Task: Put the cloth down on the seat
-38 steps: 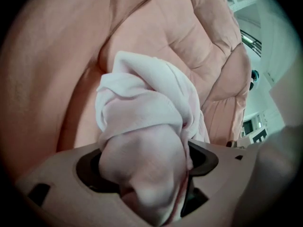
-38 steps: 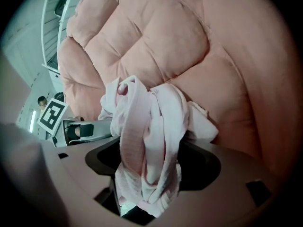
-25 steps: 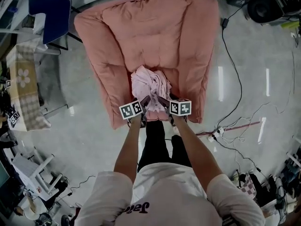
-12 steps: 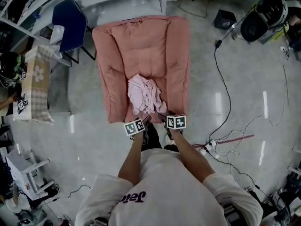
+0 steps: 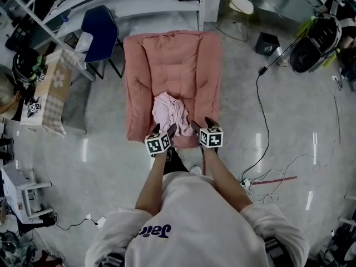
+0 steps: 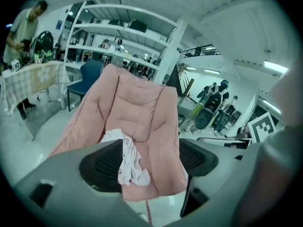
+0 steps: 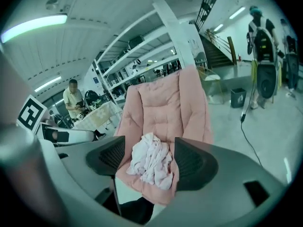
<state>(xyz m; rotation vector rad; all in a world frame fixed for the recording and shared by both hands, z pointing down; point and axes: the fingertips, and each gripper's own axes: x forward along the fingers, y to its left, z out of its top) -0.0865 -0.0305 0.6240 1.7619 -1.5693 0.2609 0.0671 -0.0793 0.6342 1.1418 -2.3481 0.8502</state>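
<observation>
On the seat the cloth is lying bunched near the front edge, and you are holding the left gripper and right gripper just short of it, jaws apart and empty, so be backing straight off without snagging folds.

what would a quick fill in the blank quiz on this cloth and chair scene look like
1. The crumpled pale pink cloth lies on the ____ of the padded salmon-pink armchair.
2. The left gripper and right gripper both have their fingers ____, gripping nothing.
3. In the head view, the dark blue chair stands at the armchair's ____ side.

Missing words: seat; open; left.
</observation>
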